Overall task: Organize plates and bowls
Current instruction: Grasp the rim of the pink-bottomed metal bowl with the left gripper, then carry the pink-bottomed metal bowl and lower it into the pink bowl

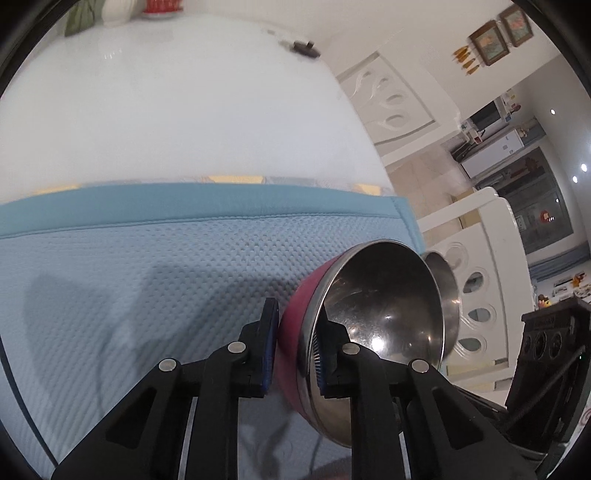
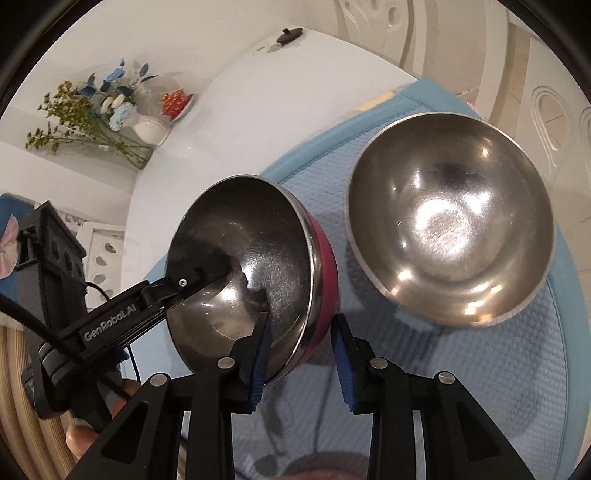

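Observation:
A steel bowl with a pink outside (image 1: pixel 373 317) is held tilted above a blue mat (image 1: pixel 147 280). My left gripper (image 1: pixel 295 354) is shut on its rim, one finger inside and one on the pink wall. In the right wrist view the same pink bowl (image 2: pixel 280 258) is tilted, with the left gripper's finger (image 2: pixel 192 280) inside it. My right gripper (image 2: pixel 301 360) straddles the bowl's lower rim with its jaws apart, the right pad clear of the pink wall. A plain steel bowl (image 2: pixel 450 221) sits upright on the mat (image 2: pixel 498 369) to the right.
The mat lies on a white table (image 1: pixel 166 110). A vase of flowers (image 2: pixel 110 107) and a small red-and-white dish (image 2: pixel 177 103) stand at the table's far side. A small dark object (image 2: pixel 290 35) lies near the far edge. White chairs (image 1: pixel 476 295) stand beside the table.

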The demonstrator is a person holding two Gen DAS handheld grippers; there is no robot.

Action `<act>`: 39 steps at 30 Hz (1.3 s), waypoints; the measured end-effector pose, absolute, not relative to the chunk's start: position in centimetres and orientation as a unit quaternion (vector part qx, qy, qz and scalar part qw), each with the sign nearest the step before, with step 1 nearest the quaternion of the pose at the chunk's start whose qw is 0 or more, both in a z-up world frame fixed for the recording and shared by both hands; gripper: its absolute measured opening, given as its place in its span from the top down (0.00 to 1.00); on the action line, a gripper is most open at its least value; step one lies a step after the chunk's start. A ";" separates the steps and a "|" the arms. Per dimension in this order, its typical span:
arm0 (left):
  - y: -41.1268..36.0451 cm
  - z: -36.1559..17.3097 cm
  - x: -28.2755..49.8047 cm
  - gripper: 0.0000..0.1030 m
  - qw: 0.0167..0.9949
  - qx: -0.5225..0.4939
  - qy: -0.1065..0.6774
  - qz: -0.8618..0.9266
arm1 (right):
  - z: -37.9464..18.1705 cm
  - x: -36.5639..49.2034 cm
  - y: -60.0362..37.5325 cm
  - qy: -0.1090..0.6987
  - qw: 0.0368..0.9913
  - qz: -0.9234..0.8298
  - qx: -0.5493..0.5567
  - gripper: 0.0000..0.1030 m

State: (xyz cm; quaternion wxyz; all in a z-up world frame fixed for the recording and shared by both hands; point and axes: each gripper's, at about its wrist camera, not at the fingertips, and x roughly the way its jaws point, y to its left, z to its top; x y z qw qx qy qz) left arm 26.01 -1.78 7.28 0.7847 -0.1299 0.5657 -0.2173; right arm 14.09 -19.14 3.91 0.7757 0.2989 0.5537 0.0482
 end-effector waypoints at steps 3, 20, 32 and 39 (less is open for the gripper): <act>-1.1 9.7 24.2 0.86 0.800 -0.122 0.546 -0.215 | 5.7 12.8 -18.4 0.546 0.782 0.059 0.295 0.69; 0.1 16.5 12.5 0.86 0.831 -0.116 0.503 -0.206 | 12.0 3.3 -17.2 0.514 0.812 0.076 0.266 0.69; -1.6 13.4 6.7 0.86 0.824 -0.074 0.527 -0.196 | 8.5 -0.9 -17.6 0.565 0.786 0.059 0.246 0.69; -3.5 11.8 4.7 0.86 0.833 -0.007 0.525 -0.176 | 6.1 -1.7 -17.4 0.597 0.765 0.051 0.234 0.69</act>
